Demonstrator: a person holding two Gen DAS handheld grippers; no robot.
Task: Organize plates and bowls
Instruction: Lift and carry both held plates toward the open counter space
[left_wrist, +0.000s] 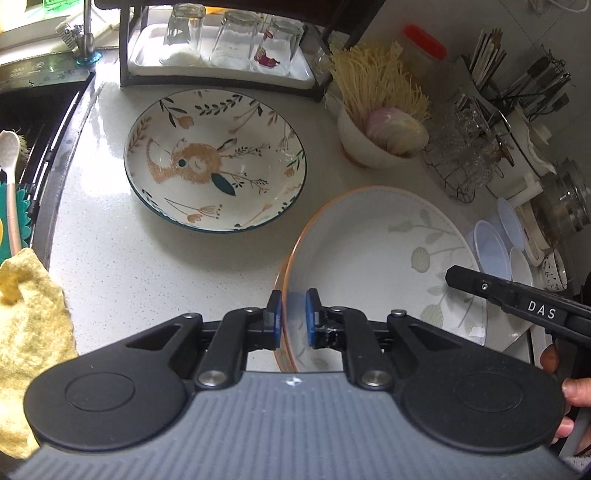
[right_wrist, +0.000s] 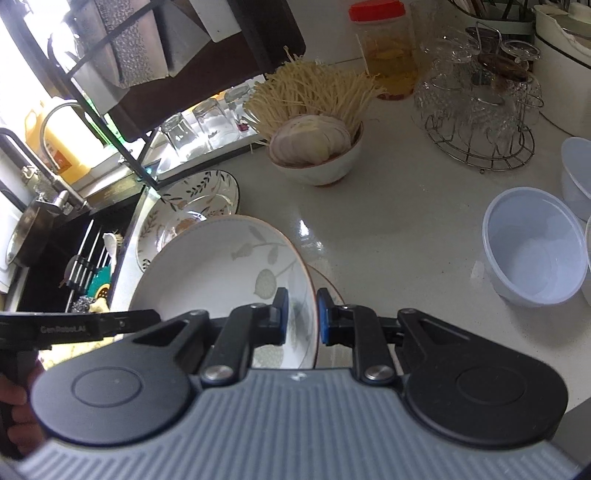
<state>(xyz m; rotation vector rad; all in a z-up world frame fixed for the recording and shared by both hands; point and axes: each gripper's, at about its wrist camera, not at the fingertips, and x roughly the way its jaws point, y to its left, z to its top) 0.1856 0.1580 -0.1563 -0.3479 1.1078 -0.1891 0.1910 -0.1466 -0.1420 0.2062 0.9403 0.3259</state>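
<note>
A white plate with an orange rim and pale leaf print (left_wrist: 373, 251) is held tilted above the white counter. My left gripper (left_wrist: 294, 317) is shut on its left rim. My right gripper (right_wrist: 302, 314) is shut on its right rim; the plate also shows in the right wrist view (right_wrist: 214, 269). A second orange-rimmed plate (right_wrist: 325, 282) lies under it on the counter. A deep plate with a rabbit and leaf pattern (left_wrist: 216, 162) lies flat on the counter beyond, also in the right wrist view (right_wrist: 199, 199), partly hidden.
A bowl of noodles and sliced onion (left_wrist: 376, 125) stands at the back. A rack with upturned glasses (left_wrist: 221, 48) is behind. Plastic bowls (right_wrist: 532, 247) and a wire stand of glass bowls (right_wrist: 480, 110) are to the right. A sink (left_wrist: 29, 122) and yellow cloth (left_wrist: 29, 314) lie left.
</note>
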